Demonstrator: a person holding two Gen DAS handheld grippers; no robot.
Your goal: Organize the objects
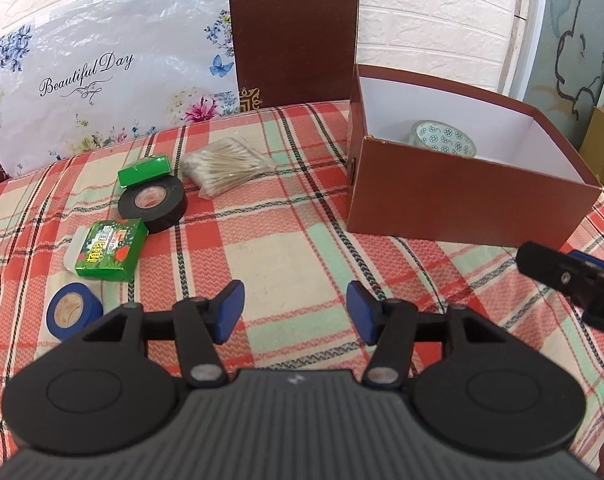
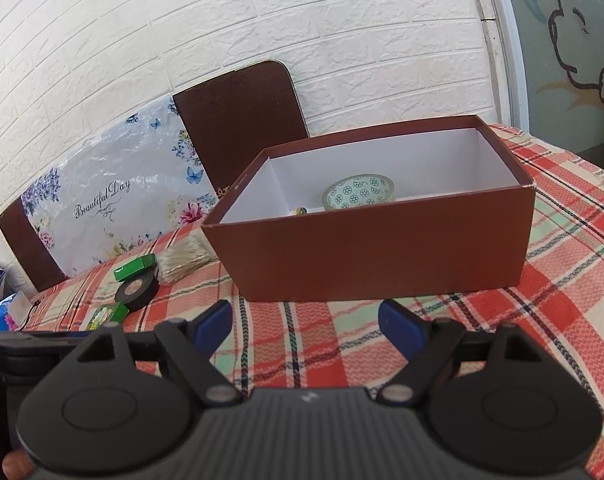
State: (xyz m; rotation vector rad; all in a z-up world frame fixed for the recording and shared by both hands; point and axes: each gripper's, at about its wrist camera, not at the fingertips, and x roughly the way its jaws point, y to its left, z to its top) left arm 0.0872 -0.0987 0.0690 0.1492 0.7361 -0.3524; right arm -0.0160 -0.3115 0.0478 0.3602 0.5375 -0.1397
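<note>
Jaws on my left gripper stand apart with nothing between them, over the plaid worktop. Ahead and to their left lie the blue tape roll, green box and black tape roll. My right gripper is wide and empty, just short of the brown box, which holds a patterned tape roll.

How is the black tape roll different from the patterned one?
The black tape roll lies flat on the checked cloth, outside the brown box; the patterned tape roll sits inside that box, tilted. The black roll is plain and dark; the patterned roll is pale with green motifs. Both are ring-shaped tape rolls.
</note>
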